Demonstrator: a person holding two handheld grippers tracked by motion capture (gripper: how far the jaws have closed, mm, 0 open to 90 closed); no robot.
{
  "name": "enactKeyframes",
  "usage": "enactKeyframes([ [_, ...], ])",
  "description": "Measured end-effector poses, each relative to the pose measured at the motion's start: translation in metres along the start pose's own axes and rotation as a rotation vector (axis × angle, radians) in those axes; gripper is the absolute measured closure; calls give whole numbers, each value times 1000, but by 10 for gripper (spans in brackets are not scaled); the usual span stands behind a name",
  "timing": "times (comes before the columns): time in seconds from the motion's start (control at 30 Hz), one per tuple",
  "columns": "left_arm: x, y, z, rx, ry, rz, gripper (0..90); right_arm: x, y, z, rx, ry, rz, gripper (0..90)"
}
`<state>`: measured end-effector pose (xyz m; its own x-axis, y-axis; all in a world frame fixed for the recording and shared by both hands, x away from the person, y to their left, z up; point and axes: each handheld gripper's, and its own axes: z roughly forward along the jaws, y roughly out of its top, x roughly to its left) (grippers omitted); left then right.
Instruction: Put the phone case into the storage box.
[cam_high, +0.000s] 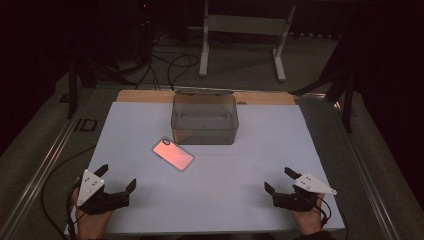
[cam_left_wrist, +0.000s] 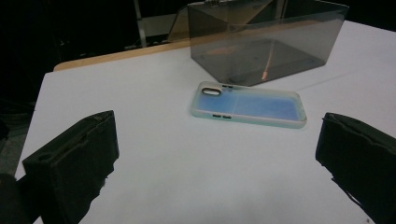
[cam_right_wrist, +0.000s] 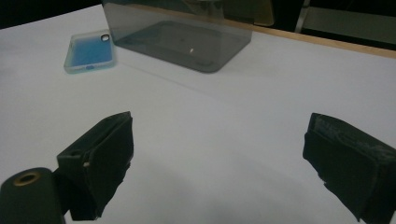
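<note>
A phone case (cam_high: 173, 154) lies flat on the white table sheet, just in front of a clear smoky plastic box (cam_high: 204, 119). It looks pink in the high view and blue with a pale rim in the left gripper view (cam_left_wrist: 249, 104) and the right gripper view (cam_right_wrist: 89, 52). The box (cam_left_wrist: 266, 39) (cam_right_wrist: 180, 37) stands upright with nothing visible inside. My left gripper (cam_high: 117, 178) rests near the front left of the sheet, open and holding nothing. My right gripper (cam_high: 280, 180) sits near the front right, also open and holding nothing. Both are well short of the case.
The white sheet (cam_high: 240, 165) covers a wooden board whose far edge (cam_high: 150, 96) shows behind the box. Beyond the table stand a white frame (cam_high: 245, 30) and loose cables (cam_high: 170, 65) on the floor. Metal rails (cam_high: 45, 165) run along the table's sides.
</note>
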<state>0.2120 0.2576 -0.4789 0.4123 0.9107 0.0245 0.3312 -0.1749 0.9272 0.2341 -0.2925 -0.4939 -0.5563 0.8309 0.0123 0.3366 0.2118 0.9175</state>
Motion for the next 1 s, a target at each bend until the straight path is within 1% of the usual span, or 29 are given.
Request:
enactKeyframes([
  [0.17,0,-1,2,8,7,-3,3,-1,0,1,2,4,3,86],
  [0.4,-1,-1,4,21,6,8,3,-1,0,3,9,6,2,86],
  [0.6,-2,-1,5,19,11,13,3,-1,0,2,1,8,2,86],
  [0.87,-4,4,8,16,3,27,3,0,1,2,-15,17,5,85],
  [1.0,-3,7,11,5,-2,18,3,1,0,1,-21,17,7,85],
])
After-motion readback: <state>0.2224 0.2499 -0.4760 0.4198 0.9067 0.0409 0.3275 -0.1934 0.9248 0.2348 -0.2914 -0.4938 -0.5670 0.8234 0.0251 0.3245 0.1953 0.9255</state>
